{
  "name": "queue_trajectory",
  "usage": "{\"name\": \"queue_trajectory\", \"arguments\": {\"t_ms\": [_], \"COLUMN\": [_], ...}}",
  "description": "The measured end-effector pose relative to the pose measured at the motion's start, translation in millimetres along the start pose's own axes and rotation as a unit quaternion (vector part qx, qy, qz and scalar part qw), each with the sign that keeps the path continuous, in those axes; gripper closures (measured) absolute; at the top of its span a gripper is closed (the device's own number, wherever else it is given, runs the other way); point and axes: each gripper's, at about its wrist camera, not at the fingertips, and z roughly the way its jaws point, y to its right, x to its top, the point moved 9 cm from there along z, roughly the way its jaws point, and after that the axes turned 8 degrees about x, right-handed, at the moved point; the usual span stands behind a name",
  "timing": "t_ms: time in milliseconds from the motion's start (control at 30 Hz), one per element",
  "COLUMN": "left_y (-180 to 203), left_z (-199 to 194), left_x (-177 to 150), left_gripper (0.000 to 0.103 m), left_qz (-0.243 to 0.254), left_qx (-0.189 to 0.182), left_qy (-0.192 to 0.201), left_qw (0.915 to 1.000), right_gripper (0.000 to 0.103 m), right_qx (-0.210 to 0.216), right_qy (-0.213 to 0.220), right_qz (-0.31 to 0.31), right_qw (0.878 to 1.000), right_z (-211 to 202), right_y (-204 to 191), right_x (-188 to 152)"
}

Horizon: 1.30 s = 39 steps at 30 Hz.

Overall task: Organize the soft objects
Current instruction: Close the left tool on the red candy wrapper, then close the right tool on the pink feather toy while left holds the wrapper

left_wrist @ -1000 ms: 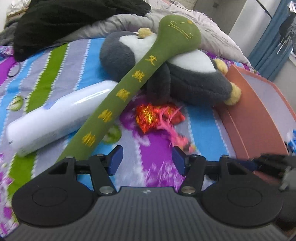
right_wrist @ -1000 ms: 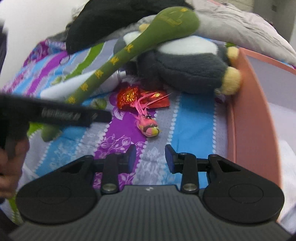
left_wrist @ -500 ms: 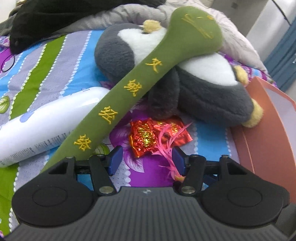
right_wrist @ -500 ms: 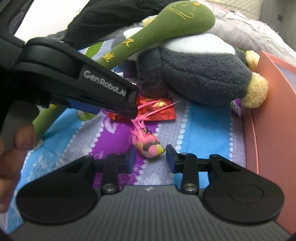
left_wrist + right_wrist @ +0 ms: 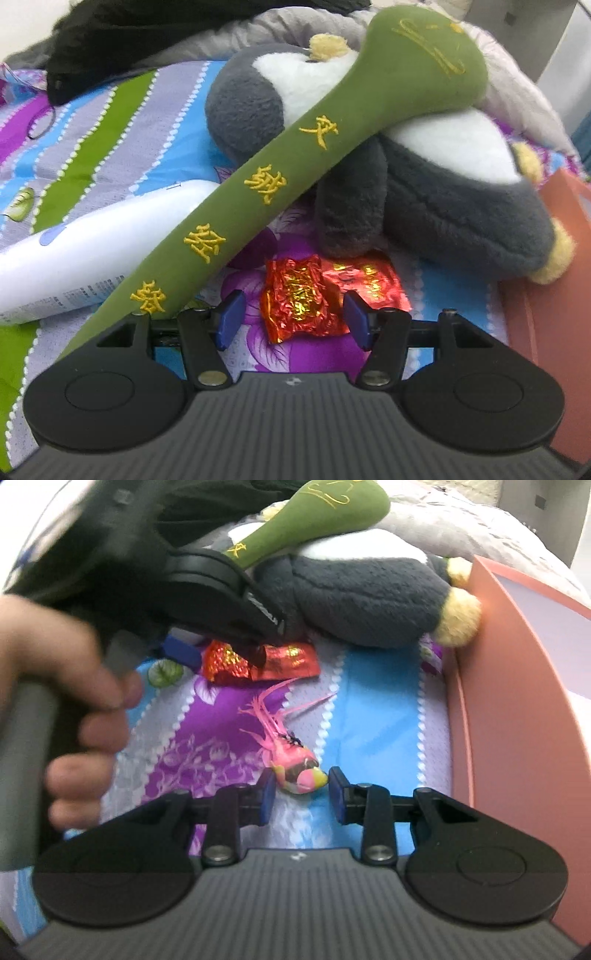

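both grippers are lining up picks in front of the penguin plush (image 5: 424, 192) — left gripper (image 5: 291, 319) open around the red foil packet (image 5: 303, 295), right gripper (image 5: 300, 799) closing, pads not yet pressing the pink feathered toy (image 5: 295, 768) — next, squeeze gently.

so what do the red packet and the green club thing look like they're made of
Red packet: thin metallic foil, going by the sharp crinkles and glittery gold-red shine. Green club: soft matte cloth, felt-like or short plush, probably stuffed; it has raised yellow embroidered characters and no gloss.
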Motion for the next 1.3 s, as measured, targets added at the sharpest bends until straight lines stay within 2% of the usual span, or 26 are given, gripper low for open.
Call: {"name": "queue_trajectory", "arguments": {"t_ms": [67, 133, 233, 333, 533, 800, 1067, 1300], "left_y": [2.9, 5.9, 15.2, 17.6, 15.9, 3.0, -22.8, -62.8], "left_z": [3.1, 3.5, 8.8, 12.2, 7.2, -21.2, -72.0, -105.9], "left_x": [-0.5, -1.3, -5.8, -3.8, -1.9, -21.4, -64.6, -114.3], "left_gripper": [0.053, 0.054, 0.054, 0.063, 0.065, 0.065, 0.064, 0.064], "left_qz": [0.004, 0.01, 0.02, 0.019, 0.016, 0.015, 0.031, 0.029], "left_qx": [0.023, 0.04, 0.036, 0.042, 0.026, 0.008, -0.005, -0.012], "left_qy": [0.004, 0.01, 0.002, 0.006, 0.002, -0.008, -0.01, -0.02], "left_qw": [0.9997, 0.9991, 0.9991, 0.9989, 0.9995, 0.9998, 0.9995, 0.9993], "right_gripper": [0.069, 0.069, 0.068, 0.069, 0.068, 0.068, 0.068, 0.068], "right_qx": [-0.006, -0.01, -0.015, -0.02, -0.019, -0.015, -0.018, 0.009], "right_qy": [0.001, 0.002, 0.003, 0.003, 0.006, 0.007, -0.007, -0.023], "right_qz": [0.002, 0.005, 0.009, 0.017, 0.019, 0.035, 0.058, 0.131], "right_qw": [1.0, 1.0, 1.0, 1.0, 1.0, 0.999, 0.998, 0.991], "right_z": [-6.0, -11.1, -14.9, -18.2, -26.3, -42.5, -64.4, -74.1], "right_y": [0.5, 1.1, 5.2, 11.0, 11.7, 1.1, -12.0, -24.9], "right_x": [-3.2, -6.1, -12.0, -13.4, -15.1, -25.5, -52.1, -78.0]}}
